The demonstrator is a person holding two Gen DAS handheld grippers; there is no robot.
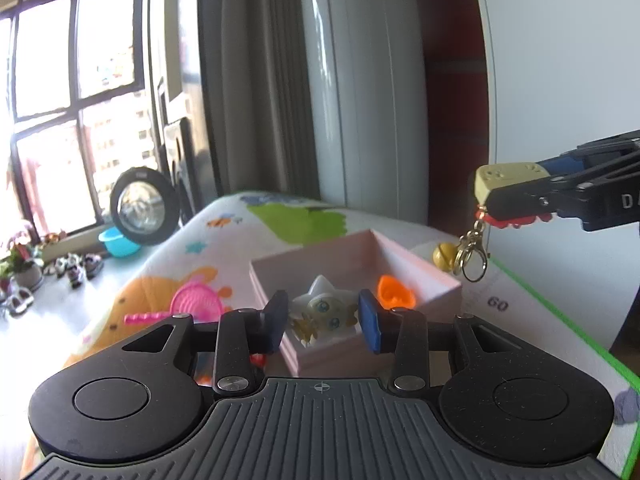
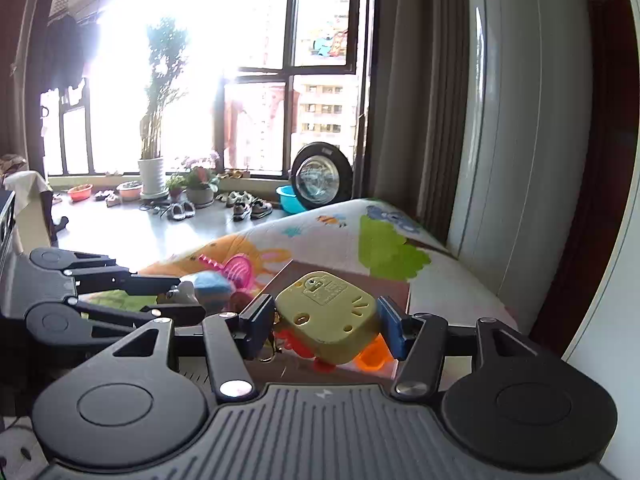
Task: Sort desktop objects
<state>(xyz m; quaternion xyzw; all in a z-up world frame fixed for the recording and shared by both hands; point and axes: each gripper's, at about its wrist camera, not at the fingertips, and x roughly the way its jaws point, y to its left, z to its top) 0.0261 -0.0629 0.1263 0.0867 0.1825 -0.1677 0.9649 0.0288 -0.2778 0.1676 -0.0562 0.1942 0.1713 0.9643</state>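
Tongs first: the left tongs [image 1: 323, 322] stand apart with nothing between their blue pads, poised low over the near edge of a pale pink box [image 1: 416, 270] that sits on the tabletop [image 1: 520, 312] under a cartoon-printed mat. Inside the box, right past the open pads, lies a white star-headed toy figure [image 1: 323, 307], and toward the box's right wall there is an orange plastic piece [image 1: 394, 292]. To the left of the box, on the mat, a pink toy strainer [image 1: 196, 300] lies flat with its handle pointing left. Just beyond the box's far right corner rests a small yellow bell [image 1: 443, 257]. Off to the right and higher, the right tongs [image 2: 326, 326] are clamped on a yellowish keychain toy [image 2: 328, 316], a squarish block tilted between the pads, held in the air above the box; a gold clasp [image 1: 474, 258] and something red dangle beneath it. From the right wrist camera, a blue fuzzy ball [image 2: 212, 286] shows on the mat near the left tongs' arms. Farther back, past the tabletop's far edge, the floor holds shoes [image 2: 250, 208], potted plants and a blue basin [image 2: 290, 200] by a tall window.
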